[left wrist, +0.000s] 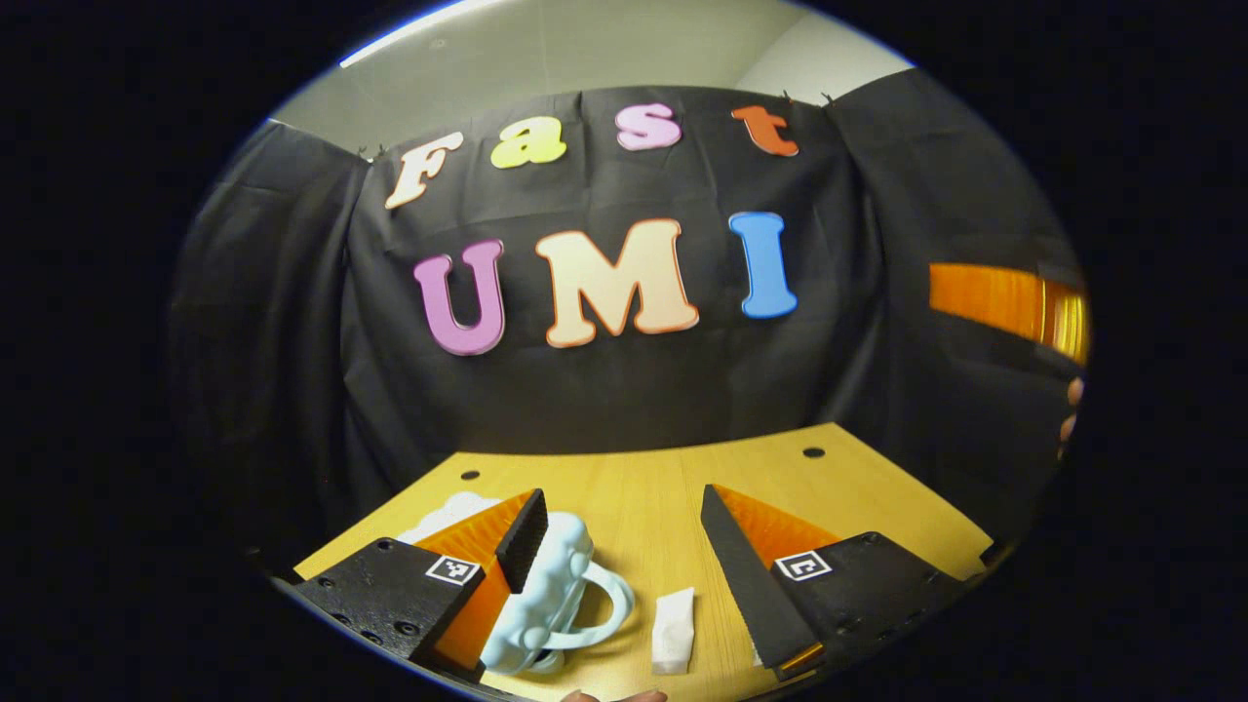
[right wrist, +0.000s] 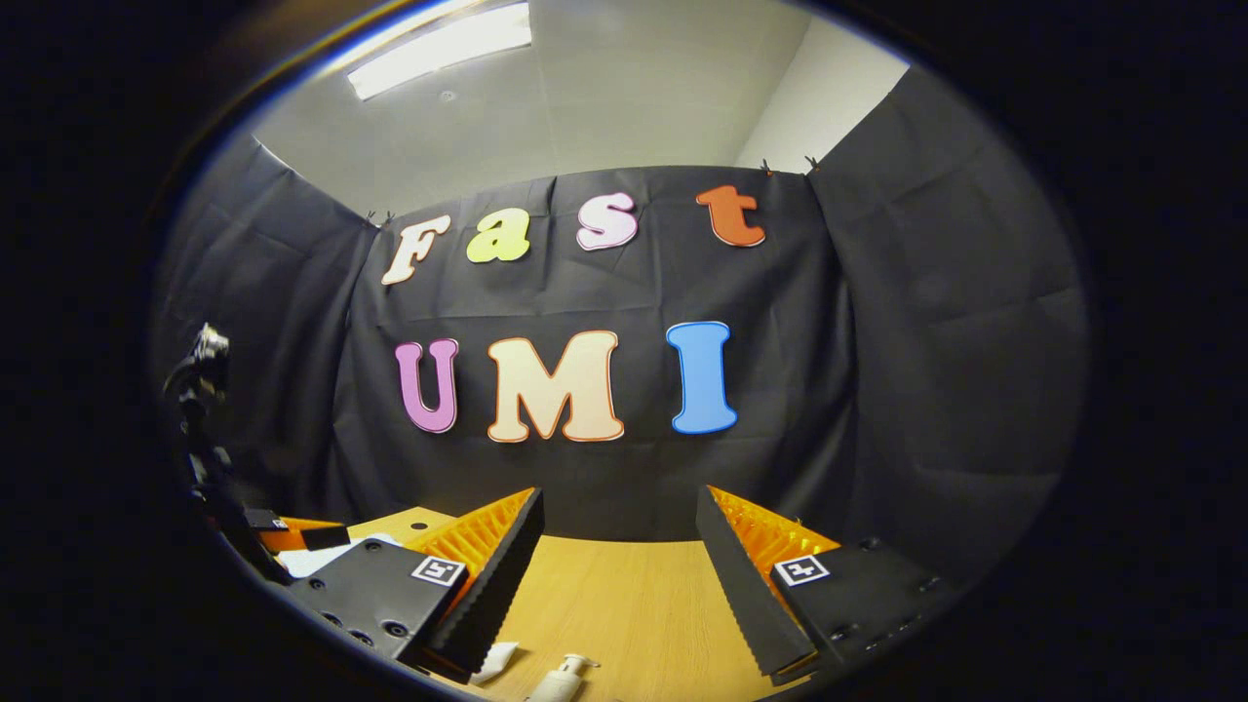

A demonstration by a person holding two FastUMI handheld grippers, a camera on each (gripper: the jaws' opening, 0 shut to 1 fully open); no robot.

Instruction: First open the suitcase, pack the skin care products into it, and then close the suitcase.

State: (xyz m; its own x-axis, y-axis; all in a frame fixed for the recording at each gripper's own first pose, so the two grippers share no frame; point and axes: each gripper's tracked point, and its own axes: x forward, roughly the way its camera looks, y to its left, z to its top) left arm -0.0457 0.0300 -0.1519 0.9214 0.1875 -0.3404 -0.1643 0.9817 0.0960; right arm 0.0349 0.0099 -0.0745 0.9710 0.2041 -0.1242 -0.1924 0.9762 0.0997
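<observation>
Left gripper [left wrist: 624, 546] gapes above the pale blue suitcase [left wrist: 546, 595] at lower left; right gripper [right wrist: 619, 546] gapes over the pump bottle [right wrist: 561, 678].

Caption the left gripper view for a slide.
Open left gripper poised above a pale blue suitcase and white tube on the wooden table.

A recording booth inside an office-like room: black cloth [right wrist: 877, 322] drapes the walls behind a wooden surface [left wrist: 634, 497], with plain ceiling and a strip light [right wrist: 439, 44] at upper left.
</observation>
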